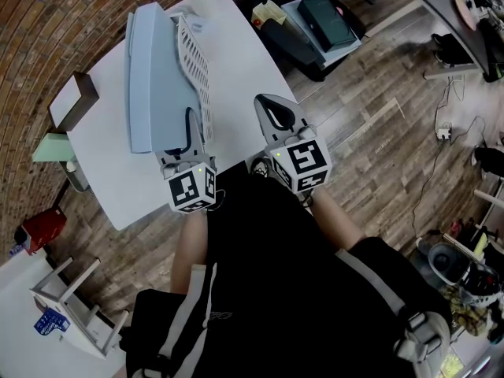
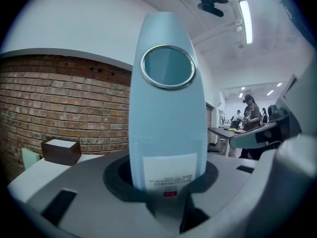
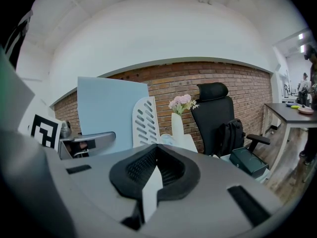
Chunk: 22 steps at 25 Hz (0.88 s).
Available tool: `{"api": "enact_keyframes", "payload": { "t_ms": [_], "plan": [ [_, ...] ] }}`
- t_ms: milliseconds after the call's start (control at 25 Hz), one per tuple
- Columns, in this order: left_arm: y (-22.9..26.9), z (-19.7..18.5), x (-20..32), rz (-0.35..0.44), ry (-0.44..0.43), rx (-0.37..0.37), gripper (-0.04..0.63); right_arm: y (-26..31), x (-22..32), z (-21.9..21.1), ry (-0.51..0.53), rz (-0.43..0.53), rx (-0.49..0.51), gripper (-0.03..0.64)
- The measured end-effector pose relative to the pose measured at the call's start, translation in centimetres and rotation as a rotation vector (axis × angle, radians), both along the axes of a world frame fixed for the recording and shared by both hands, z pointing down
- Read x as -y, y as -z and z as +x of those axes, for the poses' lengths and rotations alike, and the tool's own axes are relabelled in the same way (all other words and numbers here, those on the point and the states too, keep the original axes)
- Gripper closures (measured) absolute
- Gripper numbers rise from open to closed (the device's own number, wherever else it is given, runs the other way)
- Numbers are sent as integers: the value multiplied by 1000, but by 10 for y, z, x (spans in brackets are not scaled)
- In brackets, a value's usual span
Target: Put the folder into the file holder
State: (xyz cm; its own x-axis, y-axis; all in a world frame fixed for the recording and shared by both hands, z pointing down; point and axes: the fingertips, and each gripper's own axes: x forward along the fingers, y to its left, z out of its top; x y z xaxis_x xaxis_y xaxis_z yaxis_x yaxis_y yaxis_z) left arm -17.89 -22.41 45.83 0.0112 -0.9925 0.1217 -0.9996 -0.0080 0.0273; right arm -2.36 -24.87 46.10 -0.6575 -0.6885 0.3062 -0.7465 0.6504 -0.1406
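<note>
A light blue folder (image 1: 153,77) stands on edge on the white table (image 1: 244,61), close against the left side of the white perforated file holder (image 1: 195,65). My left gripper (image 1: 189,128) is shut on the folder's spine (image 2: 167,108), below its ring hole, with the white label right at the jaws. My right gripper (image 1: 279,116) hovers over the table's near right corner, shut and holding nothing. The right gripper view shows the folder (image 3: 111,110), the file holder (image 3: 146,120) and the left gripper (image 3: 86,143) off to its left.
A white vase with pink flowers (image 3: 178,123) stands at the table's far end. A brown box (image 1: 75,101) sits at the left edge by the brick wall. A black office chair (image 3: 215,113) and a dark green case (image 1: 327,18) are beyond the table. A white stool (image 1: 71,305) stands at lower left.
</note>
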Motion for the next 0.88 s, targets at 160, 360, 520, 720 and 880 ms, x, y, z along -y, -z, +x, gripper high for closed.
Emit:
{"api": "enact_keyframes", "payload": {
  "t_ms": [160, 360, 520, 720, 880],
  "plan": [
    [-3, 0, -1, -8, 1, 4, 437, -3, -2, 0, 3, -4, 1, 609],
    [-7, 2, -4, -17, 2, 7, 437, -3, -6, 2, 5, -7, 0, 609],
    [-9, 3, -3, -24, 1, 10, 437, -5, -5, 3, 6, -9, -1, 609],
    [-13, 3, -3, -41, -1, 10, 436, -7, -7, 3, 14, -16, -3, 609],
    [-17, 5, -4, -56, -6, 19, 434, -8, -10, 2, 20, -18, -3, 609]
  ]
}}
